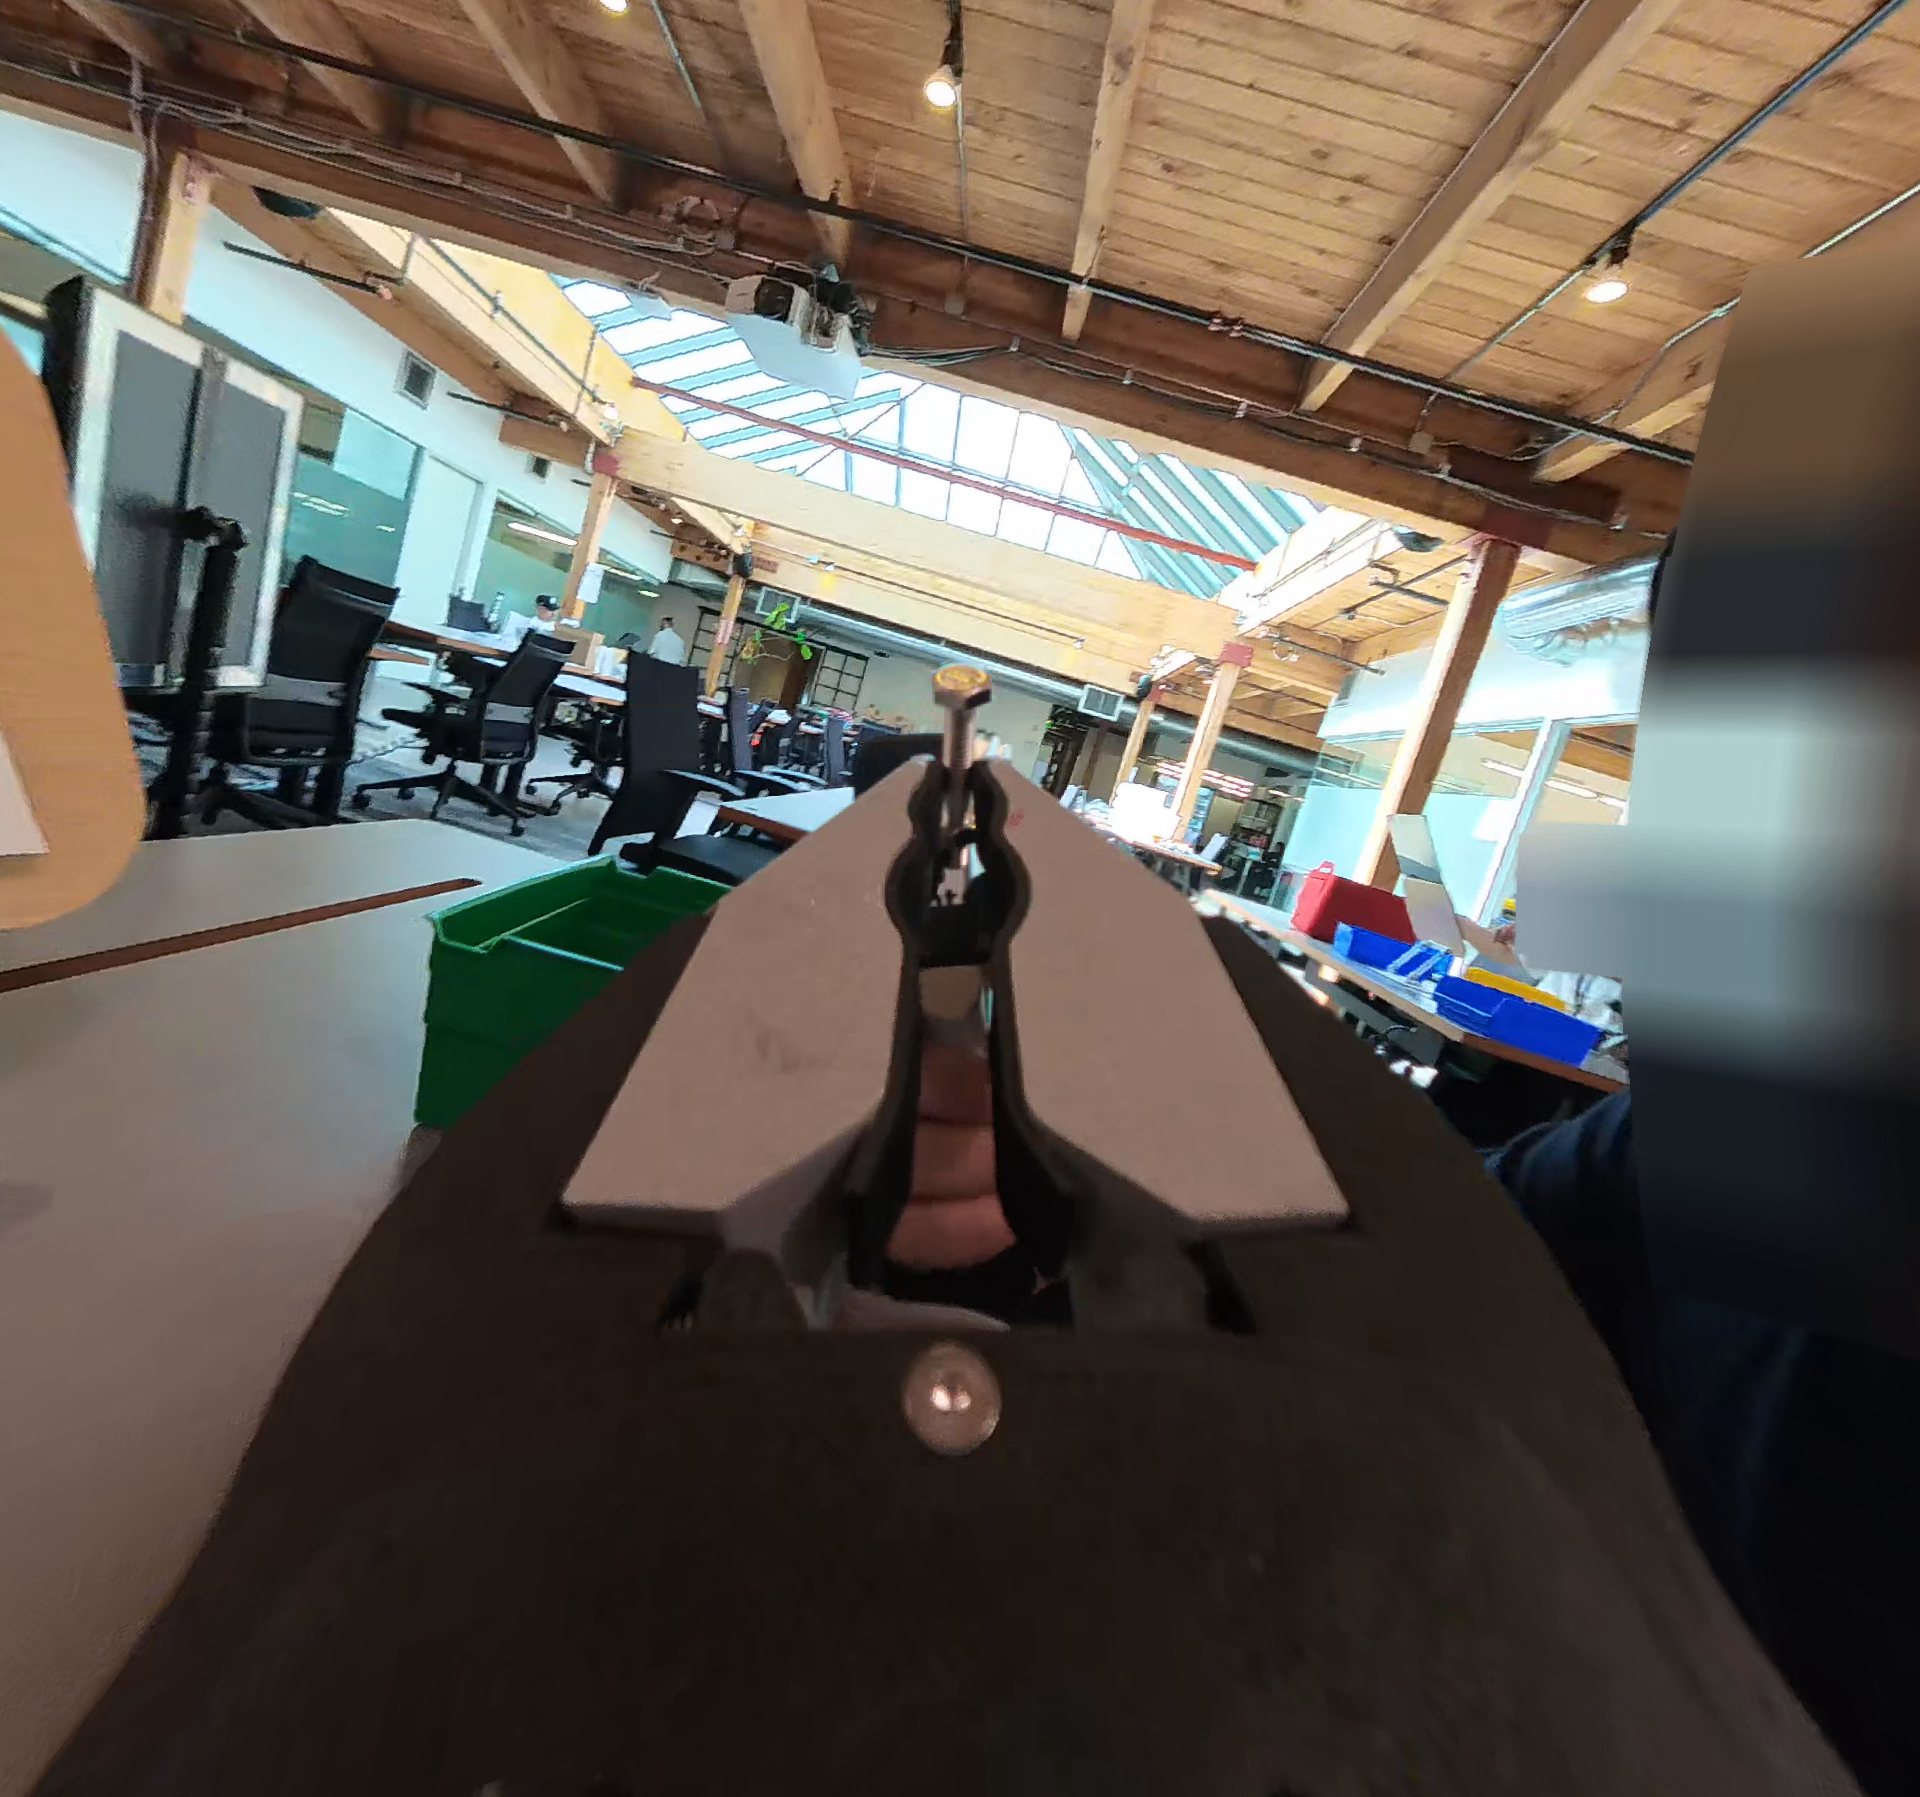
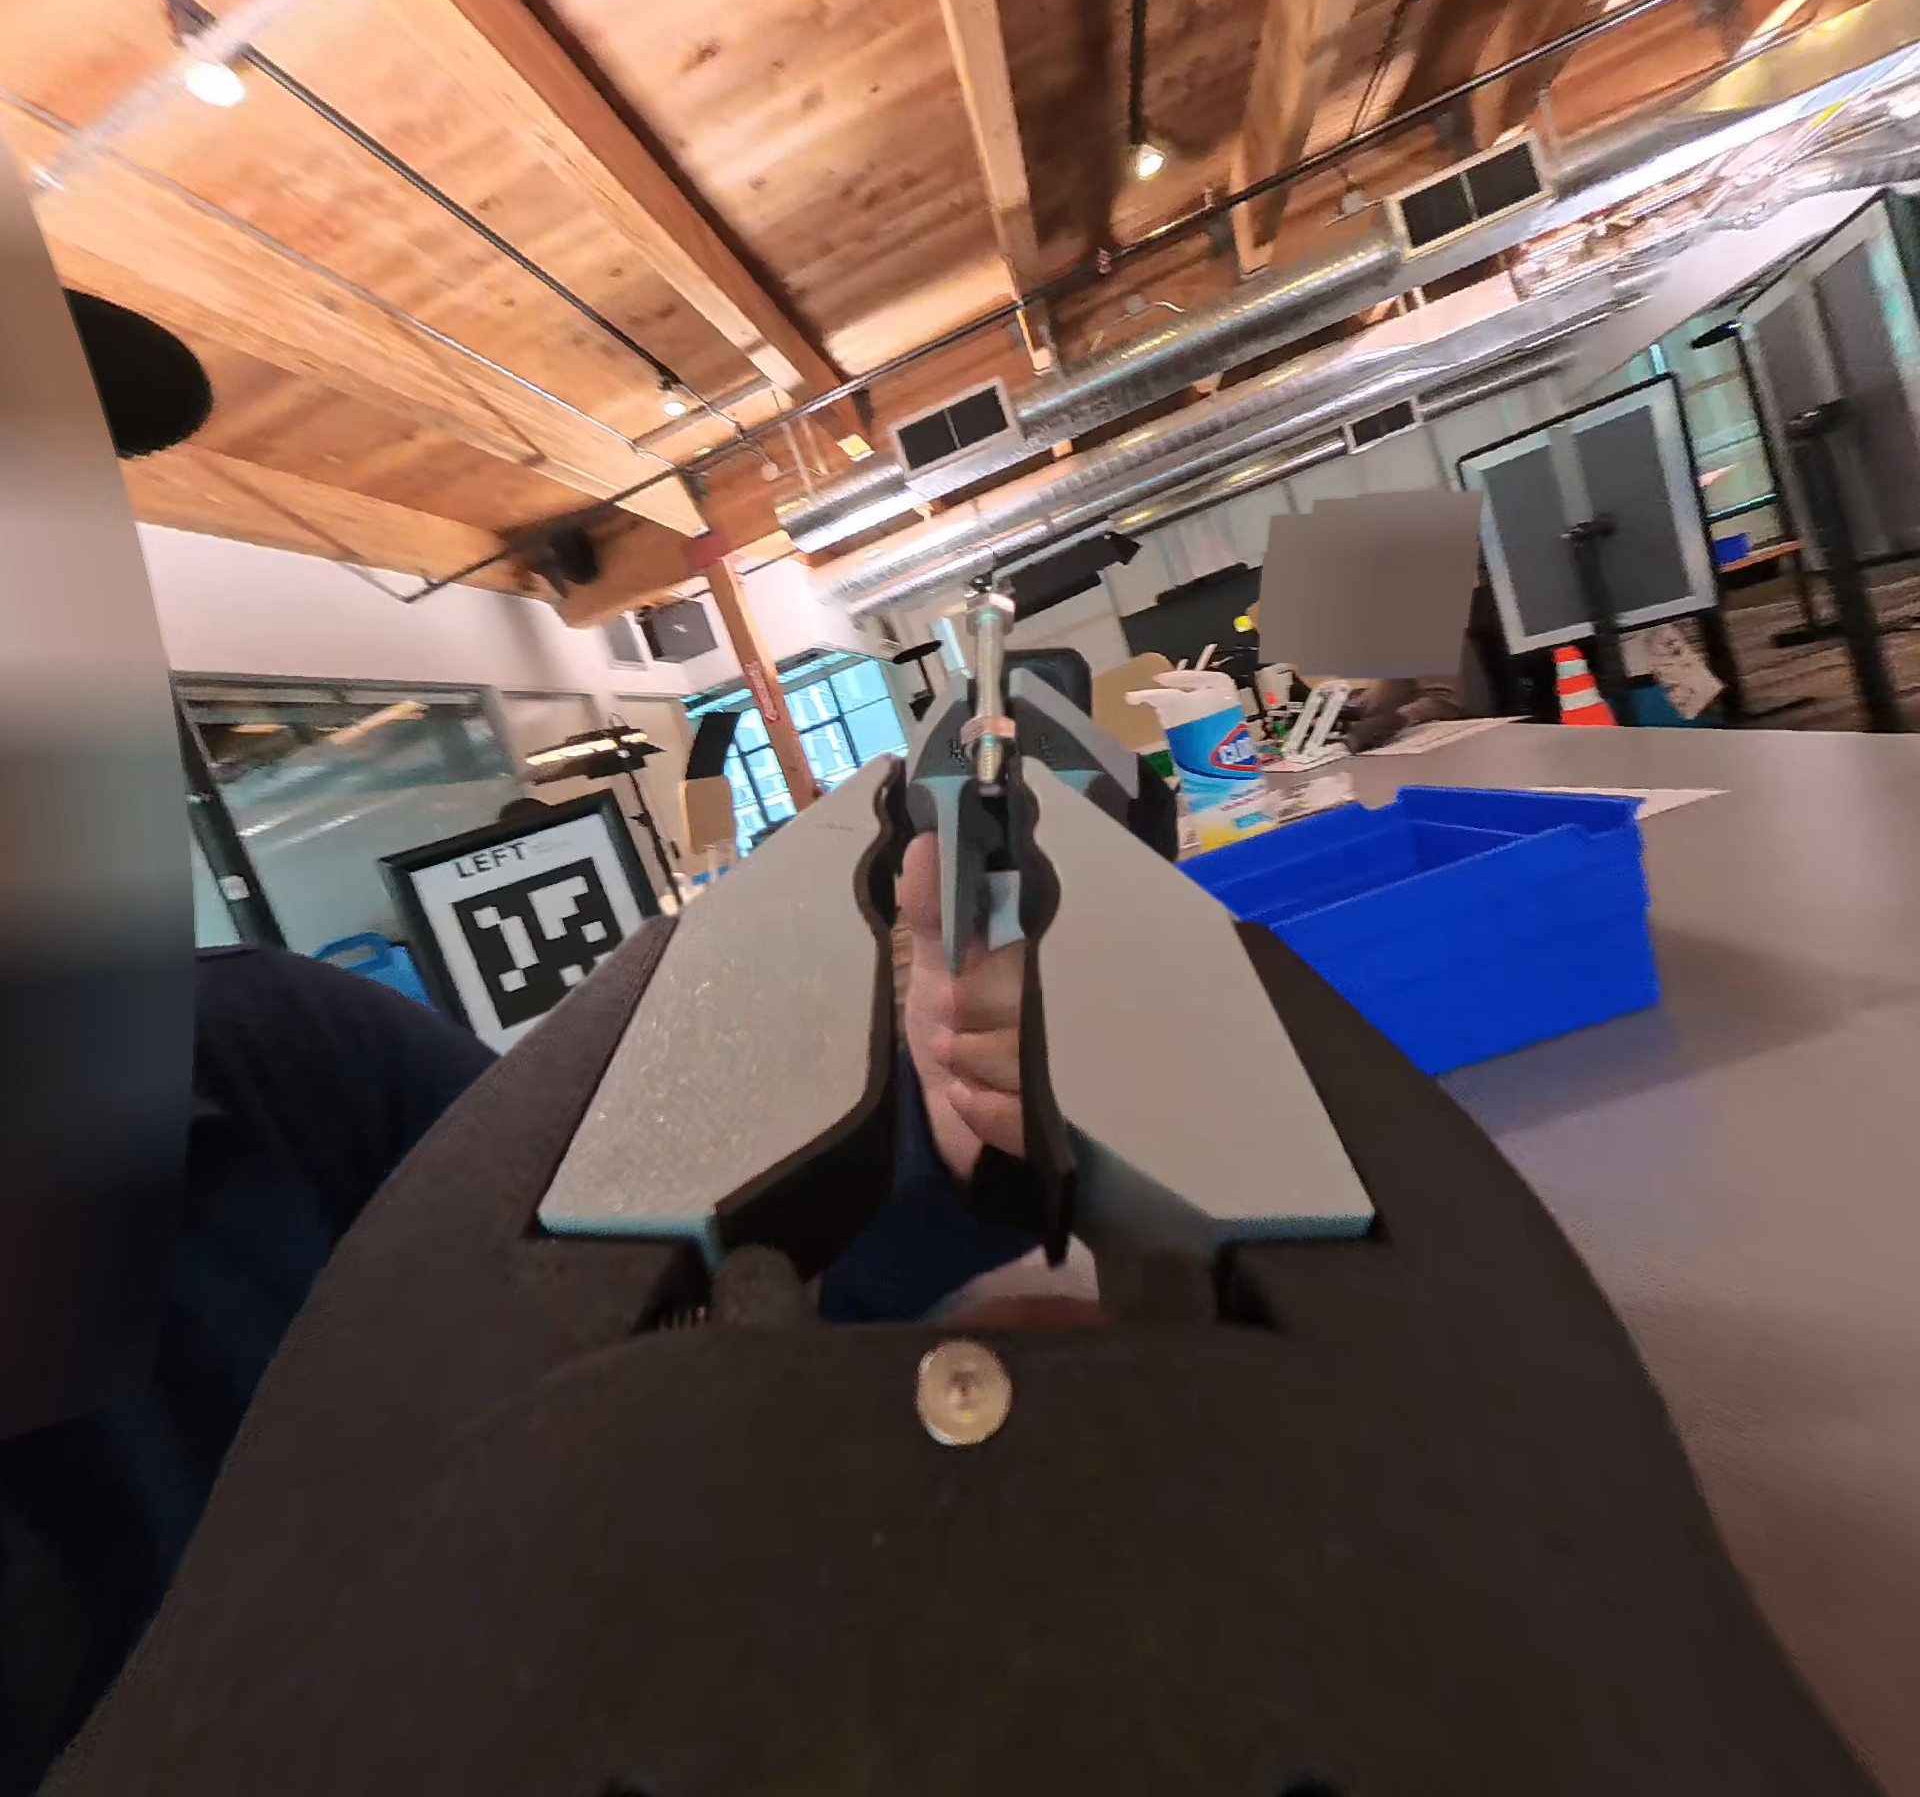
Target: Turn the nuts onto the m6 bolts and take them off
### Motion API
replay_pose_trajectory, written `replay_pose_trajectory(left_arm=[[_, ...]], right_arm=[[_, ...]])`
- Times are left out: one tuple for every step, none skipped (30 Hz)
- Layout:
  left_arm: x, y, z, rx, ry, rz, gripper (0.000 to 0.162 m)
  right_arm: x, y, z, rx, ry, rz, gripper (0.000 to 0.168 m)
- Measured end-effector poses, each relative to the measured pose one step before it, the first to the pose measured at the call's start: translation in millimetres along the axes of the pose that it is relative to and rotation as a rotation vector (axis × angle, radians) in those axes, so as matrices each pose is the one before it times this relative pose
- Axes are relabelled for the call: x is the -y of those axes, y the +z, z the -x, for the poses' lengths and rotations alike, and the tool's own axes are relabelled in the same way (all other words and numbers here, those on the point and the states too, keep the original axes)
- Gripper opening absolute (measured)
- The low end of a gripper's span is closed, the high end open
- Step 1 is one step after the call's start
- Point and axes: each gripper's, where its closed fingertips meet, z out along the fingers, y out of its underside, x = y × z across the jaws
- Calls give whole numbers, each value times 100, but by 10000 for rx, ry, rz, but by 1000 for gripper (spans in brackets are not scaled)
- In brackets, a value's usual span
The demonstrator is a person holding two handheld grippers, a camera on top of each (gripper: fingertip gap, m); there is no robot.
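Right at centre frame in the left wrist view, the left gripper [image 1: 958,791] is clamped on a bolt [image 1: 958,724] that sticks up head-first. Over in the right wrist view, the right gripper [image 2: 961,791] is pinched around that bolt [image 2: 985,677] too, just past its tips. Farther back there's a green bin [image 1: 520,958] at left and a blue bin [image 2: 1455,926] at right on the table [image 2: 1714,1072].

bolt [image 1: 958,721] upright between left tongs [image 1: 954,791] (bin [image 1: 520,958] left, on table [image 1: 208,1072])
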Motion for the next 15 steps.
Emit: replay_pose_trajectory(left_arm=[[7, -55, -274, -249, 2, -142, 3], [3, -87, -158, -132, 84, -127, 3], [-47, -105, -17, -32, 115, -82, 2], [-172, -33, 31, 10, 15, 27, 3], [-202, 23, -60, -45, -71, 80, 3], [-191, 64, -70, -34, 11, 67, 3], [-141, 60, -26, 20, 98, 20, 3], [-117, 75, -80, 2, 74, 33, 3], [-78, 71, -181, -68, 30, 37, 2], [5, 25, -20, 44, 54, -16, 3], [-15, 8, 43, 86, 94, 10, 3], [-42, -15, -12, 36, 60, 52, 3], [-50, -69, 22, 34, 18, 69, 3], [-58, -123, 113, 106, 60, 84, 3], [-105, -196, 87, 128, 185, 72, 3]], right_arm=[[-14, 42, 106, 105, 128, -29, 14], [-85, 51, -14, 26, 89, 17, 11], [-178, 74, -147, -55, 64, 76, 11], [-127, 66, -15, 15, 42, 46, 11], [-73, 62, 62, 58, 55, 9, 11], [-95, 90, 139, 105, 85, 29, 11], [-108, 77, 66, 66, 111, 36, 12], [-19, 25, 15, 44, 79, -12, 10], [2, -25, 3, 39, 44, -27, 6], [11, -14, 55, 69, 45, 3, 6], [10, -28, -54, -16, 24, 16, 6], [-25, -36, -23, -15, -27, 49, 6], [-55, -24, -60, -54, -50, 81, 6], [-107, -6, -146, -123, -60, 113, 6], [-181, 3, -139, -107, -52, 159, 6]])
